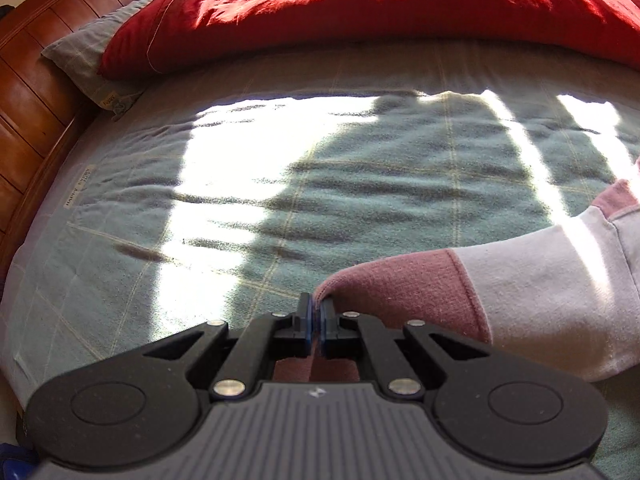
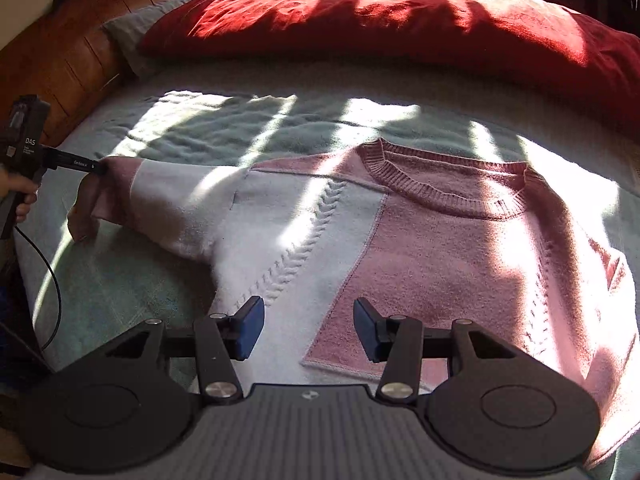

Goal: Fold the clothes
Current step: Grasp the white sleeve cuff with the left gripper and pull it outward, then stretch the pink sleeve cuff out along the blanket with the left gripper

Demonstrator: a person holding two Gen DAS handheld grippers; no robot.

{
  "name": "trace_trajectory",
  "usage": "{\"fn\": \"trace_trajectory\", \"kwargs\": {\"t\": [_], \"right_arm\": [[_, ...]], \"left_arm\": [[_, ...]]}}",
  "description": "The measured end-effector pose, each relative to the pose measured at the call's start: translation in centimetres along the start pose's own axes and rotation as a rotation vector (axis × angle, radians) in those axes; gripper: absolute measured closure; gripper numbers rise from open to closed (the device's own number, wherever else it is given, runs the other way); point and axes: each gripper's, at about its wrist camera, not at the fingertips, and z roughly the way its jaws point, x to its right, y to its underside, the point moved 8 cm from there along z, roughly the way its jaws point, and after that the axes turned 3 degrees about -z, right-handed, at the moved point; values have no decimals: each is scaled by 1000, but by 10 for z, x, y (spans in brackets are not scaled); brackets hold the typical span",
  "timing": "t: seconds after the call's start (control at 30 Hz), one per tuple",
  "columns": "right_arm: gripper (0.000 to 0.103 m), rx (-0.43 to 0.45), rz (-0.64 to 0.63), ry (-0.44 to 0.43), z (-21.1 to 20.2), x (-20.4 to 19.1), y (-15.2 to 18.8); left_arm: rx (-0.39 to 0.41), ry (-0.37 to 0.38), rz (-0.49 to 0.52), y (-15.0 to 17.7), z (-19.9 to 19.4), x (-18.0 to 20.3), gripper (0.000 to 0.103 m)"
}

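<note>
A pink and white knitted sweater (image 2: 420, 240) lies face up on the bed, neckline toward the red pillow. Its left sleeve (image 2: 160, 204) is stretched out and lifted off the blanket by my left gripper (image 2: 98, 168), which is shut on the pink cuff (image 1: 384, 284). In the left wrist view that gripper (image 1: 318, 318) pinches the cuff's edge between its blue pads. My right gripper (image 2: 309, 326) hovers open above the sweater's lower front, where white meets pink, with nothing between its fingers.
A green checked blanket (image 1: 240, 208) covers the bed, striped with sunlight. A long red pillow (image 2: 380, 28) and a grey pillow (image 1: 84, 60) lie at the far side. A wooden headboard (image 1: 28, 92) runs along the left. A hand (image 2: 20, 192) and cable (image 2: 52, 272) show at left.
</note>
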Motion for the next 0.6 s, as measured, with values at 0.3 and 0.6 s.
{"fn": "trace_trajectory", "kwargs": {"t": [0.3, 0.6], "right_arm": [[49, -15, -7, 17, 6, 0, -1], [44, -24, -16, -1, 7, -7, -1]], "left_arm": [[-59, 14, 3, -17, 48, 2, 90], [-60, 30, -98, -12, 28, -29, 74]]}}
